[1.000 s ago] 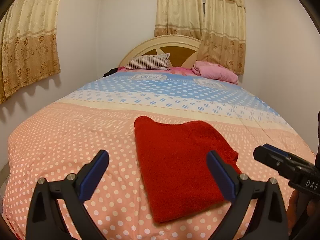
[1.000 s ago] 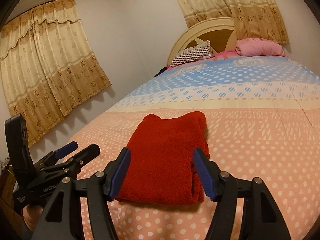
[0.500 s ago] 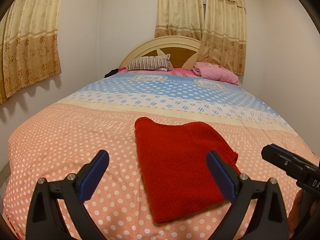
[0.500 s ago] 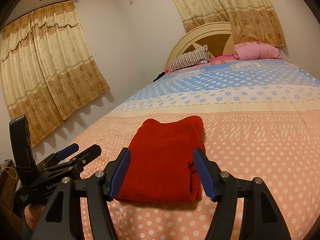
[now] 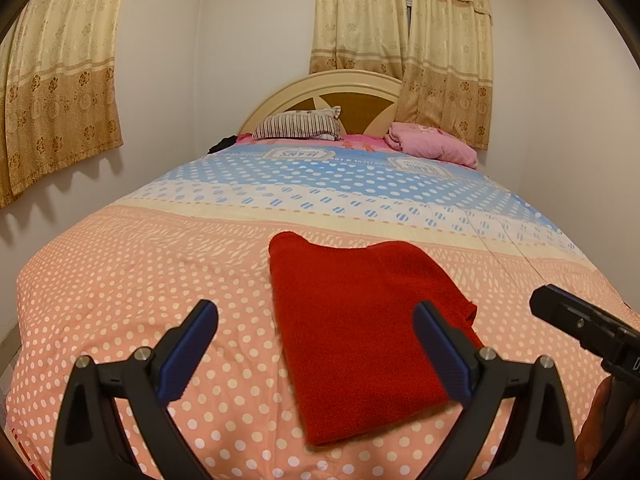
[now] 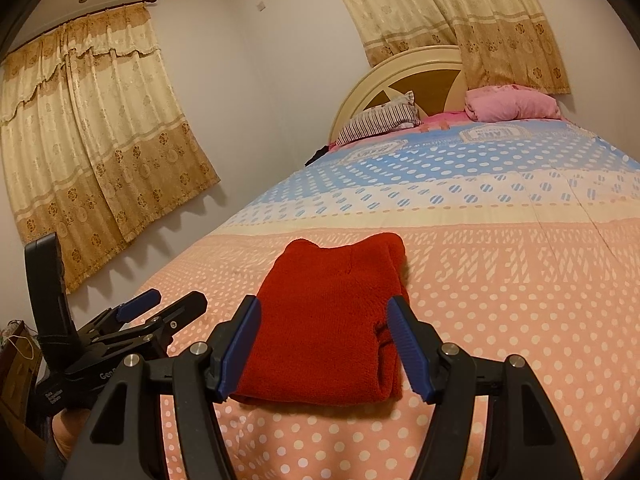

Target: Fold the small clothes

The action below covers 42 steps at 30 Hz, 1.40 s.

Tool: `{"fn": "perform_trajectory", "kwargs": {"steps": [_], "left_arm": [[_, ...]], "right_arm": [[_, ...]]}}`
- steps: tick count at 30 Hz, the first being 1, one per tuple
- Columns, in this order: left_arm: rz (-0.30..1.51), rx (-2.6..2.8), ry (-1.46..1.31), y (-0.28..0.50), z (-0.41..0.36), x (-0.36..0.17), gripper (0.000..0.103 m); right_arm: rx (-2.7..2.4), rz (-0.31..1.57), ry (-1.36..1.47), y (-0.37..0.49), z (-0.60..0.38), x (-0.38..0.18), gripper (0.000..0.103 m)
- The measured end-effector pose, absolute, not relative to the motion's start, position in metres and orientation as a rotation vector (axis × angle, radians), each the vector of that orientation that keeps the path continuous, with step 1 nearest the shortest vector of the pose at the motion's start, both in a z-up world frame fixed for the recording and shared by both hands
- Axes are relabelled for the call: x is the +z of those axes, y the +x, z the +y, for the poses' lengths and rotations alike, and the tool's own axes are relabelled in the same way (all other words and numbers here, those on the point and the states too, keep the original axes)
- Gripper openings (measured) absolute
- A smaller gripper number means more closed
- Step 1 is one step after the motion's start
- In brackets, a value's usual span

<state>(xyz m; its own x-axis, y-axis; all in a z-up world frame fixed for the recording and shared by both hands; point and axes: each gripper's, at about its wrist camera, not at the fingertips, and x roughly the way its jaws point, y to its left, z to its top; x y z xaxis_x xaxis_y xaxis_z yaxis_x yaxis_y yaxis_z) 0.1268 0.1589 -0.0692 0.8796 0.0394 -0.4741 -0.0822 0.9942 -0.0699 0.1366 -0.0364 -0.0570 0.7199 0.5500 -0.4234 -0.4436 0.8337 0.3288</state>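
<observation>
A red fleece garment point(image 5: 360, 328) lies folded into a flat rectangle on the polka-dot bedspread point(image 5: 140, 280); it also shows in the right wrist view point(image 6: 332, 320). My left gripper point(image 5: 316, 344) is open and empty, held above the near end of the bed, short of the garment. My right gripper point(image 6: 324, 344) is open and empty, just short of the garment's near edge. The right gripper's body shows at the right edge of the left wrist view point(image 5: 588, 328). The left gripper shows at lower left of the right wrist view point(image 6: 140, 320).
A striped pillow point(image 5: 298, 124) and a pink pillow point(image 5: 432, 144) lie by the curved headboard point(image 5: 360, 96). Curtains point(image 5: 56, 80) hang on the left wall and behind the headboard. The bed's near edge drops off below the grippers.
Both grippers have drawn back and tilted slightly upward, so the garment sits a little farther off. The garment has not moved.
</observation>
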Motion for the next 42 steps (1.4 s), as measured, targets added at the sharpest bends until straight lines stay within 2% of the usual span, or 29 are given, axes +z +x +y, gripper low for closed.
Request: {"fn": "perform_trajectory", "kwargs": {"steps": [42], "left_arm": [[0.440,0.103,-0.101,0.118,0.172,-0.052,0.103]], "right_arm": [[0.557,0.453,0.194,0.114,-0.036,-0.039,0.067]]}}
